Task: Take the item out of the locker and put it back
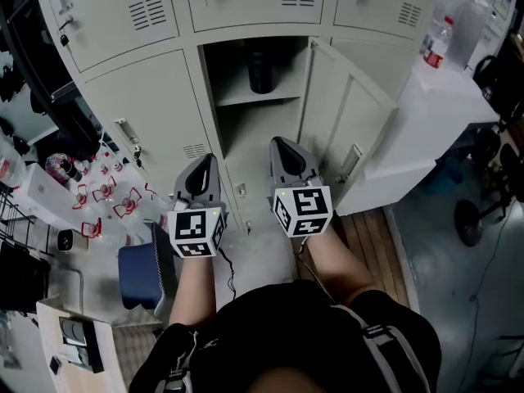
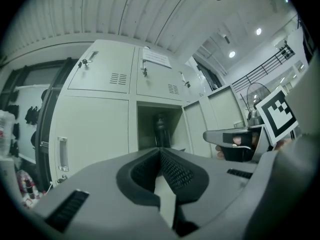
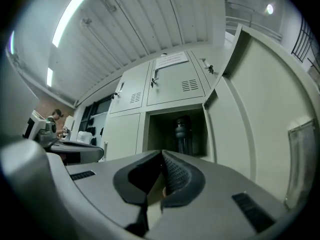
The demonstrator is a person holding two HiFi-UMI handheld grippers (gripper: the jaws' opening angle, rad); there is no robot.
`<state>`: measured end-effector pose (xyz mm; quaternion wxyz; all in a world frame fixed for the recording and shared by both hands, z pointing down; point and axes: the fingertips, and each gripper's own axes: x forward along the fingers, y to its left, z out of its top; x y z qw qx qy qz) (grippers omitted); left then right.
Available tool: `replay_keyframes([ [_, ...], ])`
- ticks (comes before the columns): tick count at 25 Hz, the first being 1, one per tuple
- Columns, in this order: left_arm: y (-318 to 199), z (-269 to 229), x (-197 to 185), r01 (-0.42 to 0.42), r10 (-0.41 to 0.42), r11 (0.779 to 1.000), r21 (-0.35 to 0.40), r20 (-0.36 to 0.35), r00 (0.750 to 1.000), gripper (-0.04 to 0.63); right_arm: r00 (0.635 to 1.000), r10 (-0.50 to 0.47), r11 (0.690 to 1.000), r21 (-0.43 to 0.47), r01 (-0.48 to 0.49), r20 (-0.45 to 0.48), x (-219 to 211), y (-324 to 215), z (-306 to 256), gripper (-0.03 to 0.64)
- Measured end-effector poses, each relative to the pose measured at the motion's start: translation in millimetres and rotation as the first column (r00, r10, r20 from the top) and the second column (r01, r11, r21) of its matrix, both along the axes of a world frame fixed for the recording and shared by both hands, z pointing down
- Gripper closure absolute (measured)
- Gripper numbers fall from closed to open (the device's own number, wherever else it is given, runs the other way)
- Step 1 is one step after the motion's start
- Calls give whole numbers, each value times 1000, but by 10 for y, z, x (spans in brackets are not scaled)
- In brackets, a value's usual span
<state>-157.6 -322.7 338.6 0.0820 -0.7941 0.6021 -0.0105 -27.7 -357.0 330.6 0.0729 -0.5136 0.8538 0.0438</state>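
Locker (image 1: 254,133) notice (image 3: 171,60) is unreadable; dark bottle (image 1: 260,70) stands inside.

ceiling (image 3: 150,24): ribbed, white | strip lamp (image 3: 70,16): lit | floor (image 1: 446,301): grey | table (image 1: 442,97): white, at right

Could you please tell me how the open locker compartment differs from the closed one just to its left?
The open compartment has its door swung out to the right; the closed compartment is shut. The open compartment shows a shelf with a dark bottle; the closed compartment hides its contents. Both are pale metal.
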Motion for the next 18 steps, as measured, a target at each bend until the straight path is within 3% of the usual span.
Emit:
replay_keyframes([
  [4, -174, -17, 6, 16, -16, 1000, 3, 7, 1000, 584, 1000, 16, 999, 34, -16, 9, -3, -225, -59, 591],
  [6, -230, -35, -21, 28, -28, 1000, 10, 7, 1000, 584, 999, -1, 998, 55, -1, 32, -51, -328, -128, 391],
  [10, -305, -49, -88, 53, -53, 998, 19, 7, 999, 584, 1000, -7, 999, 47, 5, 26, -164, -602, -228, 223],
  [18, -373, -60, -252, 106, -106, 994, 28, 12, 994, 584, 999, 50, 999, 20, -50, 10, -330, -1322, -495, 190],
])
